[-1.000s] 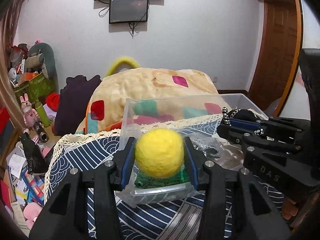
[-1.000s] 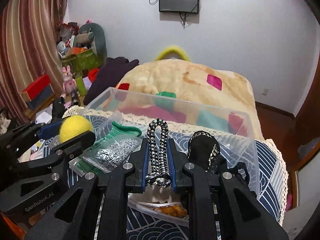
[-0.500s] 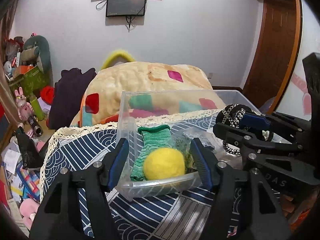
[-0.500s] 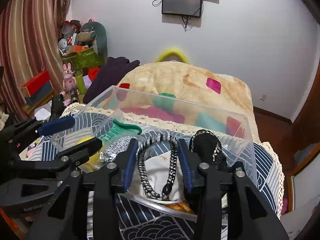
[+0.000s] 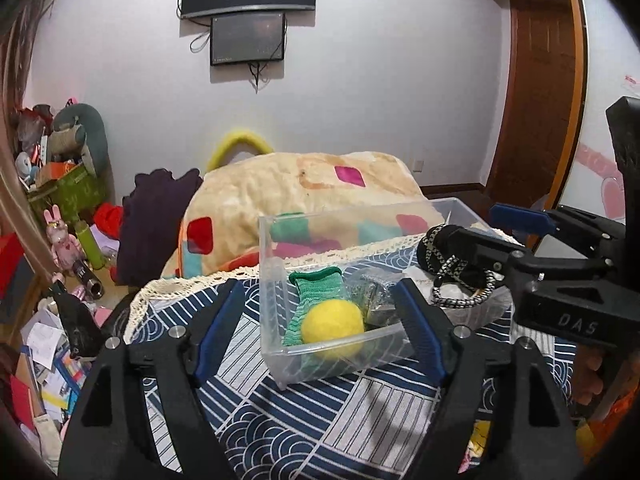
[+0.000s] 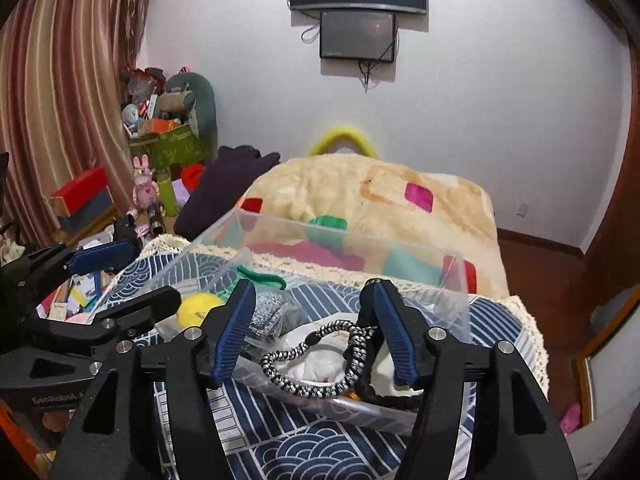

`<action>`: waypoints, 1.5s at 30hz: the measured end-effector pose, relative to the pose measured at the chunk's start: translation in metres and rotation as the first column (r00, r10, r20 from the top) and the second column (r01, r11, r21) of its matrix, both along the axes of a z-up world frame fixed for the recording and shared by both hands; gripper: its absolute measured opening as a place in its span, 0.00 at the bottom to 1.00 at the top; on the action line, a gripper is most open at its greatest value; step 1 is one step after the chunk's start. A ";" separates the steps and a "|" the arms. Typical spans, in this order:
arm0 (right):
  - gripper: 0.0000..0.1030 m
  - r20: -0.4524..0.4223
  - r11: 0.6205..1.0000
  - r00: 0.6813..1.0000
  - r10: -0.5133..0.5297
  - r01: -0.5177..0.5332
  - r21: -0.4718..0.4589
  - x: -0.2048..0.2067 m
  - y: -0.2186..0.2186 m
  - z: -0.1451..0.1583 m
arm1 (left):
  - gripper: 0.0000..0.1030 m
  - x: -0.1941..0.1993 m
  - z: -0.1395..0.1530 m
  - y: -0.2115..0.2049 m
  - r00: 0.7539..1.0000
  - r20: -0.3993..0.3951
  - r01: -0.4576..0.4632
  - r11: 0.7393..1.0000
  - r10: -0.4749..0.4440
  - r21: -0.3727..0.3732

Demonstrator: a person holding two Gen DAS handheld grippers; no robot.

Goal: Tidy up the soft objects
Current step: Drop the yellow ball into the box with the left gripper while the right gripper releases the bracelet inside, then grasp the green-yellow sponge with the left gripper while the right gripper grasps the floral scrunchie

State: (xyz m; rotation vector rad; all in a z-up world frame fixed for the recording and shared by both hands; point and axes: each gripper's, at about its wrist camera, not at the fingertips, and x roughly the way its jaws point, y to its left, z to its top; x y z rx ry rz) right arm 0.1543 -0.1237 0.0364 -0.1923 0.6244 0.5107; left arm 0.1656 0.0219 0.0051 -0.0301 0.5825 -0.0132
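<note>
Now that both grippers have let go, your two drops are done: a second ago the left gripper (image 5: 316,320) was clamped on the yellow ball (image 5: 333,330) and the right gripper (image 6: 316,330) on the black-and-white braided cord (image 6: 316,354); both now sit in the clear bin (image 5: 340,350), untouched.

Left to right, relative to the bin:
- Left gripper: jaws wide apart, nothing held, hovering at the bin's near-left corner.
- Yellow ball: inside the bin, against its near wall at the left end, resting on the green knit piece (image 5: 316,288).
- Just right of the ball, inside the bin: a clear bag with grey, glittery contents (image 5: 372,292). Can't tell what it is.
- Cord: inside the bin, right half, lying loose on something white (image 6: 320,368), with a black soft item (image 5: 430,256) behind it.
- Right gripper: jaws spread, empty, straddling the bin's near-right wall above the cord.

The bin itself sits on the blue patterned cloth (image 5: 280,420).

My read: this pair is sorted. You're free to back both tools out. Neither view shows another loose soft item near the bin, so look wider before the next pick.
</note>
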 end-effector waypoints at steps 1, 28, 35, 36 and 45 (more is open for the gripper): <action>0.58 0.012 1.000 1.000 -0.001 0.001 0.001 -0.003 -0.001 0.004 | 0.76 -0.003 0.002 0.000 1.000 0.005 0.002 1.000 -0.002 0.001; 0.80 -0.061 1.000 0.998 0.018 -0.017 0.024 -0.080 -0.029 -0.034 | 0.96 -0.091 -0.048 -0.008 0.994 -0.109 0.028 0.999 -0.030 -0.027; 0.80 -0.135 1.000 0.990 0.030 -0.031 -0.002 -0.096 -0.032 -0.057 | 0.96 -0.099 -0.077 -0.015 0.986 -0.166 0.023 0.998 -0.032 -0.053; 0.80 -0.136 0.999 0.990 0.031 -0.033 -0.012 -0.099 -0.031 -0.059 | 0.95 -0.102 -0.078 -0.017 0.986 -0.164 0.022 0.998 -0.030 -0.052; 0.80 -0.172 0.995 0.981 0.092 -0.098 -0.026 -0.116 -0.022 -0.078 | 0.61 -0.112 -0.093 -0.026 0.979 -0.194 0.051 0.996 -0.065 -0.077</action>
